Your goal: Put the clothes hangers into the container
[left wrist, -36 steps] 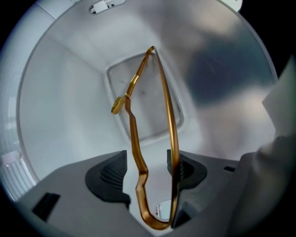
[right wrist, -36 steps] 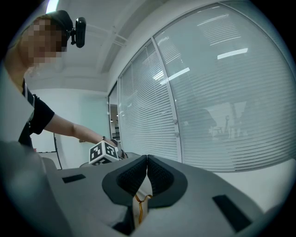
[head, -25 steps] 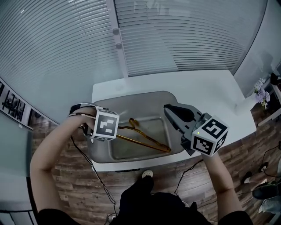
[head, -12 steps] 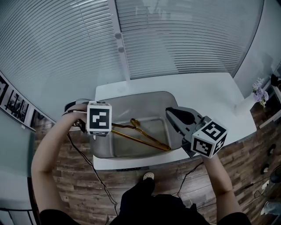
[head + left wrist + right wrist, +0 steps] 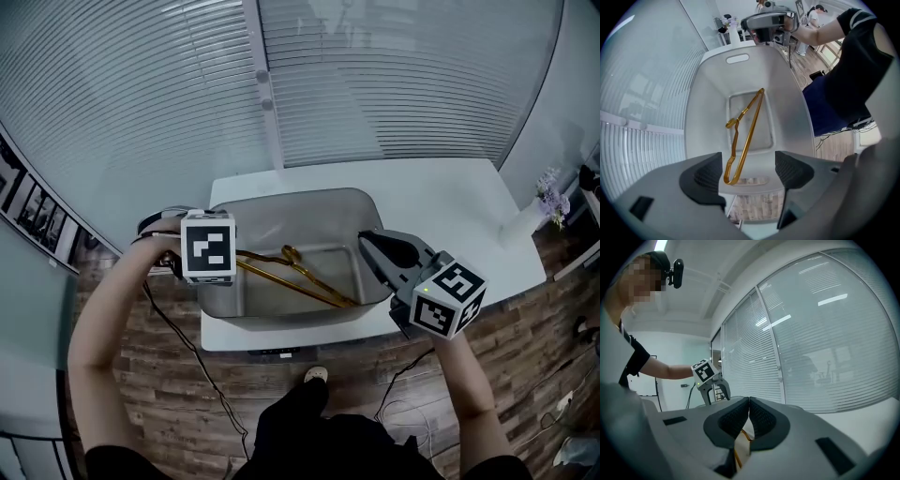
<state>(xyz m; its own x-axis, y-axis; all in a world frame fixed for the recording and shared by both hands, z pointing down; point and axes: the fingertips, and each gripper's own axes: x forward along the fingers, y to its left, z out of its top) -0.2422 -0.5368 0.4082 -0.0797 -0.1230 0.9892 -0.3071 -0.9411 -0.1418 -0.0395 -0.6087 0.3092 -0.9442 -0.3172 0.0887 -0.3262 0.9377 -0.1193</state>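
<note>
The gold clothes hanger (image 5: 286, 274) lay inside the grey container (image 5: 281, 200), stretched along its bottom from the left end toward the right end. Its hook was about in the middle of the bottom. In the left gripper view, the near end of the hanger (image 5: 743, 140) came up against the near wall of the container, just under the handle slot.

The container stood on a white worktop (image 5: 441, 202), near its left end and its front edge.

The left gripper (image 5: 746, 171) hung over the left end of the container. Its jaws stood wide apart and nothing was between them; the hanger was only seen below, through the gap.

The right gripper (image 5: 367, 244) was at the right end of the container, pointing to the left. Its jaws were pressed together at the tips and held nothing. A bit of the gold hanger showed beneath them.

Behind the worktop there was a glass wall with closed blinds (image 5: 394, 84). The floor (image 5: 141, 375) was of wood.
</note>
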